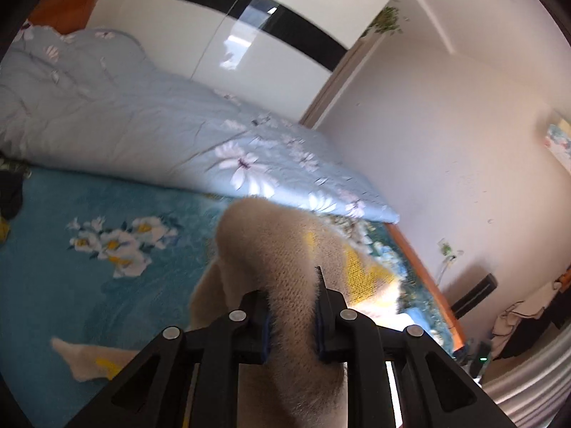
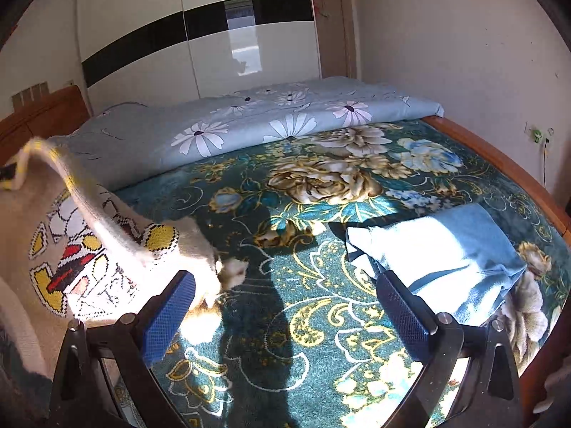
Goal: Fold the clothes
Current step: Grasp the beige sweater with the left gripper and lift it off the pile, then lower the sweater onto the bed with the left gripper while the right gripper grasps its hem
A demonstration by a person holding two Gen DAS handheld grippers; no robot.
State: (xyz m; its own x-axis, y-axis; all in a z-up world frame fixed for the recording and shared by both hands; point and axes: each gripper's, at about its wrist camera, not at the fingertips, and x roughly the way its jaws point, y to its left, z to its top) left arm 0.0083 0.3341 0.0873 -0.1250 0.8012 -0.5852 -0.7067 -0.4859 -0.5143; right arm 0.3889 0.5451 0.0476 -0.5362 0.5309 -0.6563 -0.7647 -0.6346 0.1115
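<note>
A beige knit sweater [image 1: 271, 249] with a yellow, red and black pattern lies on the floral bedspread [image 1: 64, 296]. My left gripper [image 1: 291, 303] is shut on a thick fold of it, and the fabric bulges up between the blue pads. In the right wrist view the sweater [image 2: 67, 260] fills the left side, and one sleeve [image 2: 92, 210] with a yellow-striped cuff arcs up off the bed. My right gripper [image 2: 285, 281] is open above the bedspread [image 2: 321, 196], just right of the sweater's edge, with nothing between its fingers.
A folded light blue garment [image 2: 446, 260] lies on the bed at the right. A pale blue flowered quilt [image 2: 249, 121] is bunched along the far side. The wooden bed frame [image 2: 499, 164] edges the right, and a white wardrobe [image 2: 196, 35] stands behind.
</note>
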